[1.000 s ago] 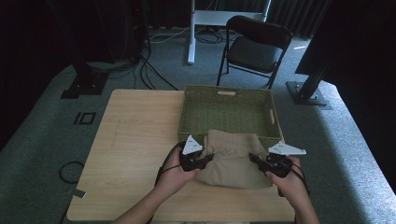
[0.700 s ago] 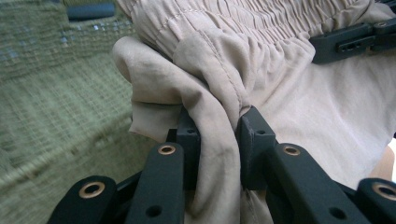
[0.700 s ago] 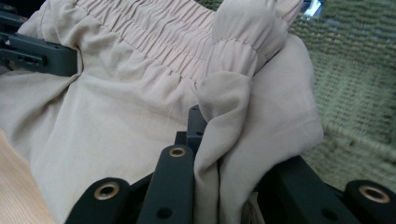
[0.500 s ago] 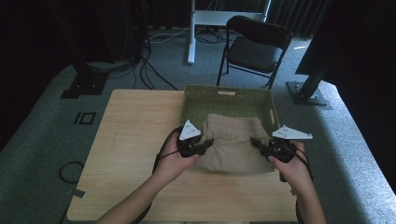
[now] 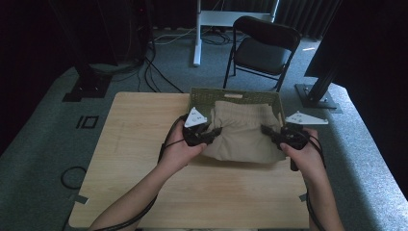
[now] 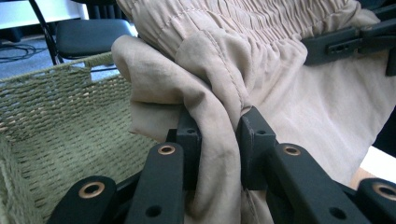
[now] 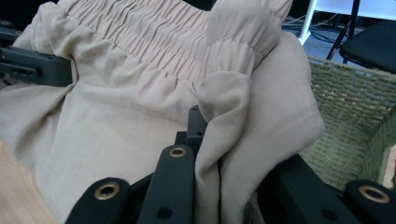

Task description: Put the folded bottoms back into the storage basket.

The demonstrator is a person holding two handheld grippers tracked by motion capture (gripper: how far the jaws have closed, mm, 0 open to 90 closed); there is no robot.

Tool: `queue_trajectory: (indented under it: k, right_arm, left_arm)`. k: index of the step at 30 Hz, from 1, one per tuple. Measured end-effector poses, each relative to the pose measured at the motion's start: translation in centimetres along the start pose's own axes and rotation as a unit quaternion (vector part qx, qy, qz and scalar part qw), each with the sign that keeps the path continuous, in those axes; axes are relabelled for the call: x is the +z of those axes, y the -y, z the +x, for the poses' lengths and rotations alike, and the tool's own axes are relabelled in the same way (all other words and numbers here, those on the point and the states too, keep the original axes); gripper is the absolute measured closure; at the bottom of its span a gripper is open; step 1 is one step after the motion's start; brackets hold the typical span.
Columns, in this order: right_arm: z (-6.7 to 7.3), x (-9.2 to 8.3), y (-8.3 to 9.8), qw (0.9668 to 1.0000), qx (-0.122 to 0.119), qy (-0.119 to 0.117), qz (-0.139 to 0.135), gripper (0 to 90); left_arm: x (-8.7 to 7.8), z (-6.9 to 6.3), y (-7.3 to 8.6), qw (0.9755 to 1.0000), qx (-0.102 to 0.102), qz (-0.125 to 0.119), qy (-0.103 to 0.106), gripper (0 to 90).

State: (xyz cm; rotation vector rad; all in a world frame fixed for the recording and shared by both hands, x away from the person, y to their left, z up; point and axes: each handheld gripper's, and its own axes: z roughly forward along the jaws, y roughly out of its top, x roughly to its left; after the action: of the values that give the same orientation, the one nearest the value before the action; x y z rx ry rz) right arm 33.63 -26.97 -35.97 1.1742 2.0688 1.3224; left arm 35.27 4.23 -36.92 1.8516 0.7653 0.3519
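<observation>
Judging from the present layout, the transfer of the folded beige garment (image 5: 243, 132) into the woven basket (image 5: 197, 96) is partly complete: the garment is carried clear of the bench (image 5: 144, 159), with its elastic waistband edge over the basket's near wall and its lower fold hanging above the bench just in front of the basket. The left gripper (image 5: 208, 136) is clamped on a bunched fold at the garment's left edge; in the left gripper view, cloth is pinched between both fingers (image 6: 254, 140). The right gripper (image 5: 272, 135) is closed on the opposite edge, and the right gripper view shows fabric gathered between its fingers (image 7: 198, 126) in the same manner. Remaining work, as far as can be judged, is to advance the garment fully over the basket, lower it and release it. The basket interior is seen in the left gripper view as bare green weave (image 6: 70, 135); no other contents are seen, though the portion beneath the garment is hidden.
</observation>
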Motion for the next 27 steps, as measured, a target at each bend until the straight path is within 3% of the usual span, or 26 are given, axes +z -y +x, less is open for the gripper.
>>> queue_trajectory:
  k: [2,14,18,27]
  right_arm:
    - [-0.3,0.3,-0.6,1.0000,0.004,0.000,-0.002,79.6]
    - [-1.9,2.0,-3.4,0.9997,0.022,0.004,-0.006,79.6]
    - [-2.4,2.6,-4.0,0.9996,0.027,0.007,-0.011,79.5]
    - [-3.7,4.5,-5.1,0.9993,0.033,0.012,-0.012,79.6]
  left_arm:
    - [0.2,0.4,-0.3,1.0000,-0.007,-0.006,0.001,74.9]
    - [1.3,2.8,-2.6,0.9998,-0.003,-0.021,0.001,74.9]
    - [1.8,3.7,-3.2,0.9994,-0.014,-0.032,0.005,74.9]
    - [3.4,5.3,-3.4,0.9990,-0.015,-0.043,0.001,74.9]
